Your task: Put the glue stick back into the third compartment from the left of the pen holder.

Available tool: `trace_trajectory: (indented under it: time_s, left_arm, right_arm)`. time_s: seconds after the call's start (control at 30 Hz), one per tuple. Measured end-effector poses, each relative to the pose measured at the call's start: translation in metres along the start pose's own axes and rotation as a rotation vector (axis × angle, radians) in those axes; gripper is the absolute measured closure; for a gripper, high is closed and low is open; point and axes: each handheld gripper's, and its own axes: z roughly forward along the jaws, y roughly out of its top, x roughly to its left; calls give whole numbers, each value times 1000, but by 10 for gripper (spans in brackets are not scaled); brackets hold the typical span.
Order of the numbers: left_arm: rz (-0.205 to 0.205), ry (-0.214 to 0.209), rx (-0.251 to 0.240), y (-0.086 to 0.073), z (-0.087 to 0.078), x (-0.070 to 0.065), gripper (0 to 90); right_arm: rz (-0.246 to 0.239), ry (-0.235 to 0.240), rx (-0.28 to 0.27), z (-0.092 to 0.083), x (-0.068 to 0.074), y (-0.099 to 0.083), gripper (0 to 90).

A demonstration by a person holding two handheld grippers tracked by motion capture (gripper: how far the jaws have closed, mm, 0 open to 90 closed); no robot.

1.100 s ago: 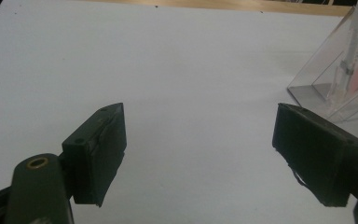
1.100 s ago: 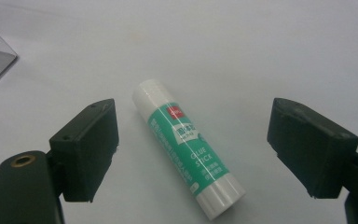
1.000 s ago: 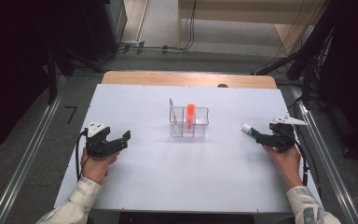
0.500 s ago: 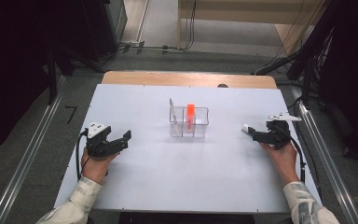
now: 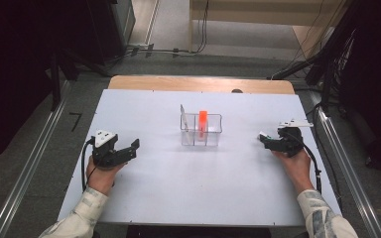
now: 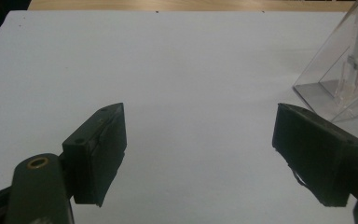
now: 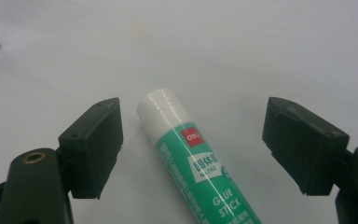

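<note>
The white counter (image 5: 198,198) carries everything here, with a strip of bare wood along its far edge. Near its middle stands a clear bin (image 5: 201,131), split into compartments, with an orange block (image 5: 202,121) upright in it and a clear flap raised at its left corner; in the left gripper view a corner of the bin (image 6: 340,88) shows at the far right.

The left tongs (image 5: 129,150) rest on the counter at its left side, held in a hand (image 5: 101,173), pointing toward the bin. Their jaws stand wide apart with bare counter between them (image 6: 200,154).

The right tongs (image 5: 264,140) lie at the right side, well apart from the bin, in the other hand (image 5: 295,161). Their jaws have just been closing a little yet stand apart (image 7: 191,144), neither pad touching anything.

Between them lies the glue stick (image 7: 196,163), green with a white cap, flat on the counter, cap pointing away from the gripper and nearer the left-hand jaw. In the high view its white end (image 5: 263,135) peeks out at the jaw tips.
</note>
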Motion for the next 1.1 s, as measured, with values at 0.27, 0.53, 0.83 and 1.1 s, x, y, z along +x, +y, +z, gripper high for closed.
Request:
trace_trajectory:
  time_s: [0.27, 0.53, 0.83, 1.1]
  left_arm:
    - [-1, 1, 5, 0, 1, 0, 180]
    - [-4, 0, 2, 0, 1, -1, 189]
    - [-3, -1, 2, 0, 1, -1, 190]
    - [-3, -1, 1, 0, 0, -1, 191]
  right_arm:
    - [-16, -3, 22, 7, 4, 3, 199]
    - [-19, -5, 42, 12, 3, 2, 215]
    - [-37, 2, 56, 16, 4, 3, 288]
    - [-61, 10, 68, 19, 7, 2, 348]
